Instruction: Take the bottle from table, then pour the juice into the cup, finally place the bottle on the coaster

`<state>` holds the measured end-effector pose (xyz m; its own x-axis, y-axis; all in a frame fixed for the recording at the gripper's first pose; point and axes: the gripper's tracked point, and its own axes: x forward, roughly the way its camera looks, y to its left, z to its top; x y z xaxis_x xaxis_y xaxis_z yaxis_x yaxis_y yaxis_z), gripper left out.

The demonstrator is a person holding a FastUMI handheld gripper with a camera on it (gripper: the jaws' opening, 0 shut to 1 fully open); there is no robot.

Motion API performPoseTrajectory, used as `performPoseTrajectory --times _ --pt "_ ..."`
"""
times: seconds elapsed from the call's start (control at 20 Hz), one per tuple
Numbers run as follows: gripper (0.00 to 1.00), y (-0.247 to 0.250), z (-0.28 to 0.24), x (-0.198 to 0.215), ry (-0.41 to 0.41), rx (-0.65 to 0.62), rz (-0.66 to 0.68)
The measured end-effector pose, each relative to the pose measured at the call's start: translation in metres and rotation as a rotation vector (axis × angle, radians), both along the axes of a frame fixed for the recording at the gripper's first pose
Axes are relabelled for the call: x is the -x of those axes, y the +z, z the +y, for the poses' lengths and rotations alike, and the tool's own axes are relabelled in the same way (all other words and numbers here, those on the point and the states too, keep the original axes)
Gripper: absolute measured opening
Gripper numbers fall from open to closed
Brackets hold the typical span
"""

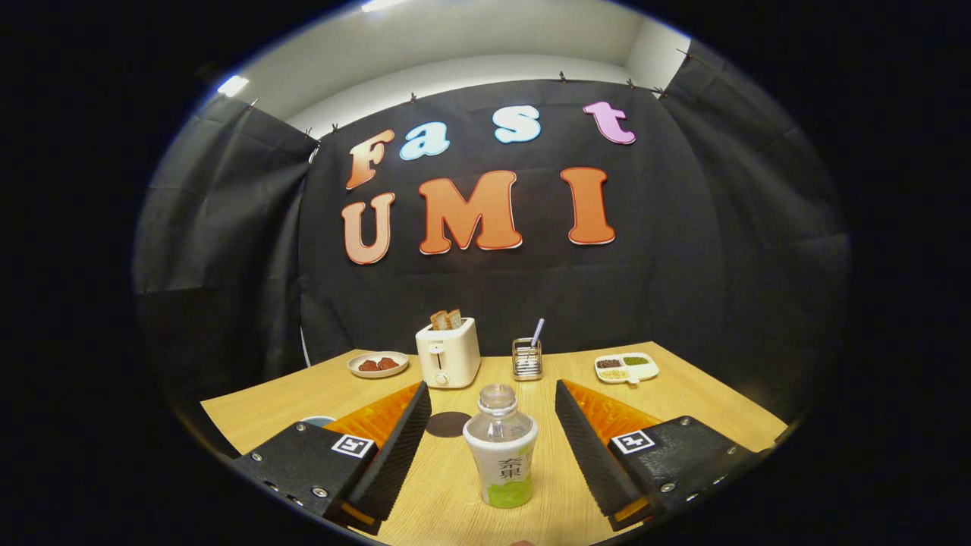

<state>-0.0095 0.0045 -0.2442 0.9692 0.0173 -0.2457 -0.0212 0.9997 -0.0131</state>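
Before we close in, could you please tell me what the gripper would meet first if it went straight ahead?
Most likely the bottle: it stands upright between the fingers of the open gripper, touching neither. The dark coaster lies just beyond and to one side, though depth is hard to judge.

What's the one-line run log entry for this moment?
gripper open, jaws either side of bottle, no contact | bottle upright, uncapped | coaster bare beyond left jaw
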Motion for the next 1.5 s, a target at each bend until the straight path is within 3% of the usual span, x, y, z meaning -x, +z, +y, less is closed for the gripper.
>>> performPoseTrajectory --times 0.65,0.85,1.0,1.25,1.5 --pt "0.97 -0.118 -0.008 -0.006 -0.070 -0.002 0.209" --pt "0.86 -0.134 -0.015 -0.012 -0.124 0.014 0.217" --pt "0.65 -0.135 -0.018 -0.015 -0.162 0.035 0.193" --pt "0.56 -0.127 -0.009 -0.013 -0.144 0.101 0.210" --pt "0.51 -0.103 0.005 -0.017 -0.097 0.292 0.162"
